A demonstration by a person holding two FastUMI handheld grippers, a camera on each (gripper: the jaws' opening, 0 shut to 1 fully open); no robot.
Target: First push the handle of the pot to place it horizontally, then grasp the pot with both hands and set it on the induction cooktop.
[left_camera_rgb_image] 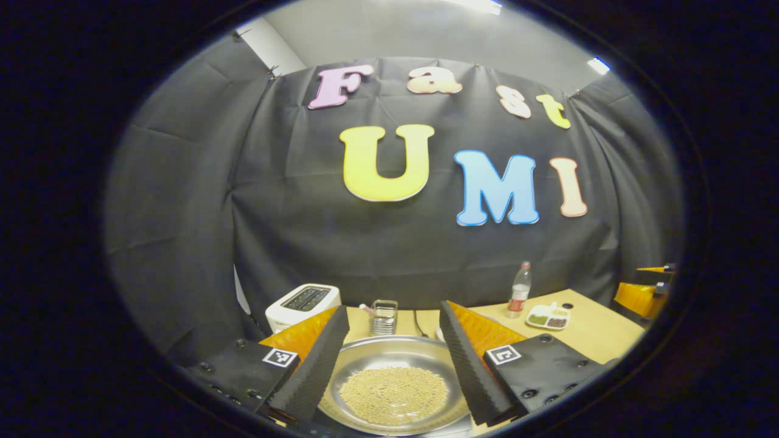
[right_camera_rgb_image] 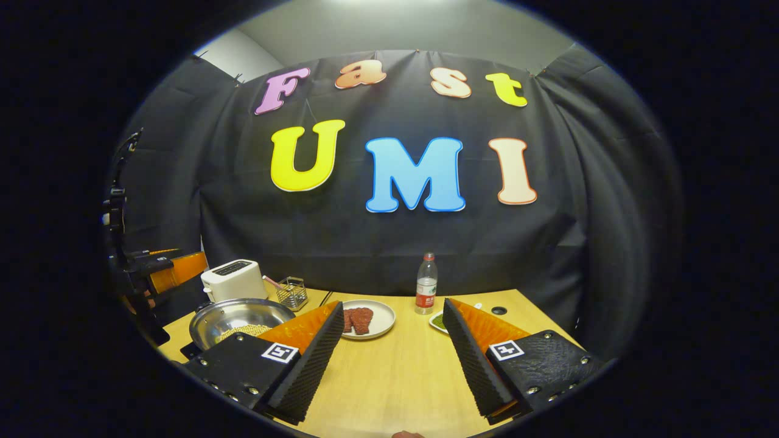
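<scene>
L gripper (left_camera_rgb_image: 394, 359) is spread wide w/ the shiny pot (left_camera_rgb_image: 392, 383) right under it, between its 2 fingers but not pinched. The pot is full of little yellow beans (left_camera_rgb_image: 394, 394). Can't see its handle, so can't tell which way it points. R gripper (right_camera_rgb_image: 392, 350) is wide too, over bare table (right_camera_rgb_image: 395, 377). Farther back: plate w/ red meat (right_camera_rgb_image: 368, 319), bottle (right_camera_rgb_image: 426, 285), toaster (right_camera_rgb_image: 234, 280), wire basket (right_camera_rgb_image: 293, 293)
</scene>
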